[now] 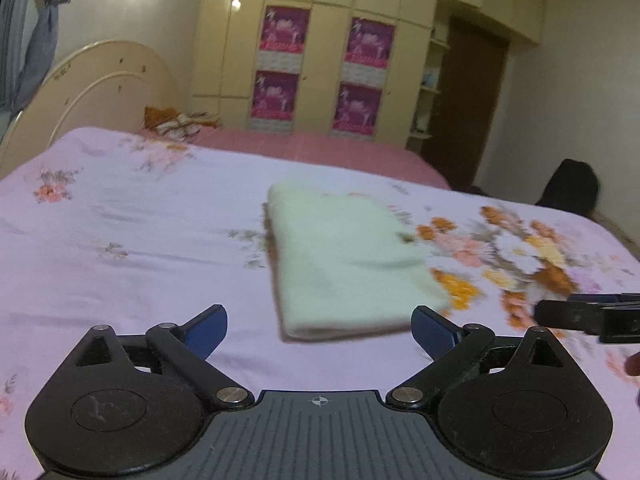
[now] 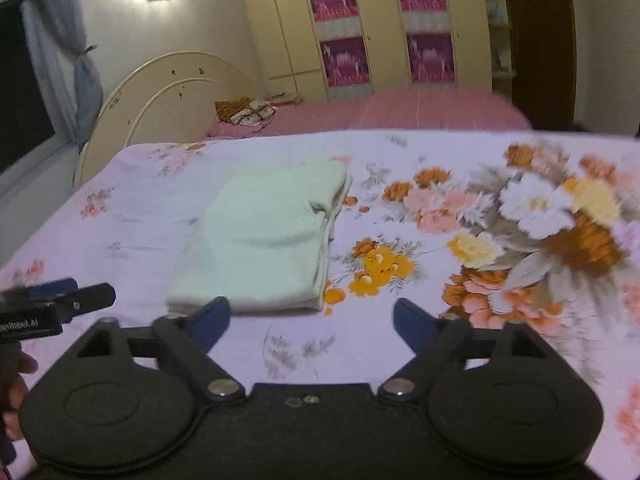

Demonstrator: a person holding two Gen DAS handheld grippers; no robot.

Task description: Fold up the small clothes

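Observation:
A pale green folded garment [image 1: 344, 260] lies flat on the floral bedsheet [image 1: 120, 220], a little beyond both grippers. My left gripper [image 1: 319, 330] stands open just short of the garment's near edge, with nothing between its blue pads. In the right wrist view the same garment [image 2: 264, 240] lies ahead and to the left, and my right gripper [image 2: 311, 322] is open too, empty, its left pad near the garment's near corner. Each gripper shows at the edge of the other's view: the right gripper [image 1: 592, 316] and the left gripper [image 2: 60, 300].
A pink bed cover [image 1: 320, 148] and an orange patterned cloth [image 1: 176, 122] lie further back by the cream headboard [image 1: 92, 88]. A cream wardrobe [image 1: 320, 60] with purple posters fills the far wall. A person's hand [image 2: 16, 376] shows at the left edge.

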